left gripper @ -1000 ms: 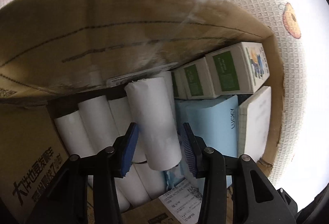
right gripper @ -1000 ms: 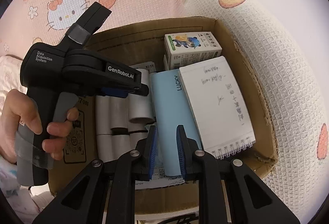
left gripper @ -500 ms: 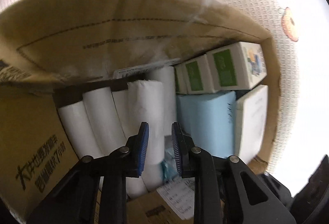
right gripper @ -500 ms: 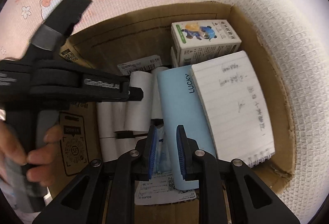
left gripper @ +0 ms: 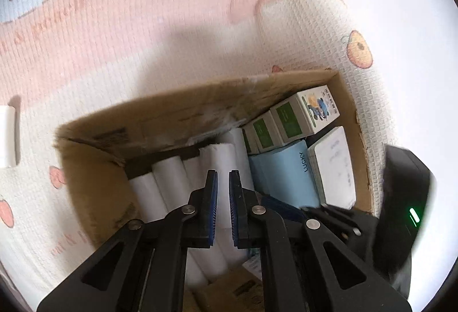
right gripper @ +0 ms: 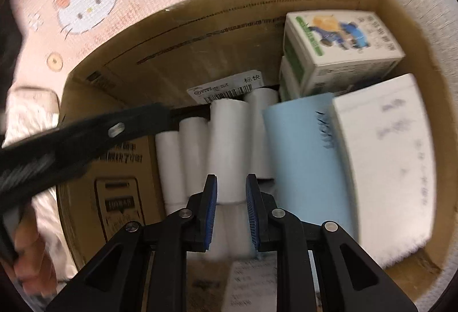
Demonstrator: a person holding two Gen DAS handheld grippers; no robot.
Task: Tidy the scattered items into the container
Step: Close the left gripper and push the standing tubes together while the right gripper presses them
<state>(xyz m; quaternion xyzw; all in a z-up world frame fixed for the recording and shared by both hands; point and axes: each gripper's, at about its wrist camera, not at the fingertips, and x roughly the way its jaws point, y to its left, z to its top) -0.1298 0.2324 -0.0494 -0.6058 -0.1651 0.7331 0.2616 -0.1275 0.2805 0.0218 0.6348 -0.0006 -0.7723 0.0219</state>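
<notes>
The cardboard box point(left gripper: 177, 114) holds several white paper rolls point(left gripper: 169, 180), a light blue LUCKY pack point(left gripper: 283, 177), a white spiral notebook point(left gripper: 335, 166) and green-and-white cartons point(left gripper: 303, 117). My left gripper point(left gripper: 223, 192) is above the box, jaws nearly together and empty. My right gripper point(right gripper: 231, 209) hangs inside the box point(right gripper: 217, 34) over the top white roll point(right gripper: 227, 140), jaws a little apart and empty. The blue pack point(right gripper: 303, 157), notebook point(right gripper: 392, 157) and cartons point(right gripper: 340, 49) lie to its right.
The box sits on a pink and white cartoon-print blanket point(left gripper: 143, 26). A white object point(left gripper: 7, 137) lies on the blanket at the far left. The left gripper's black body point(right gripper: 80, 137) crosses the left of the right wrist view. The right gripper's body point(left gripper: 400, 197) shows at the right.
My left gripper let go of the white roll, shut and pulled up and back out of the box. My right gripper moved lower into the box and opened slightly.
</notes>
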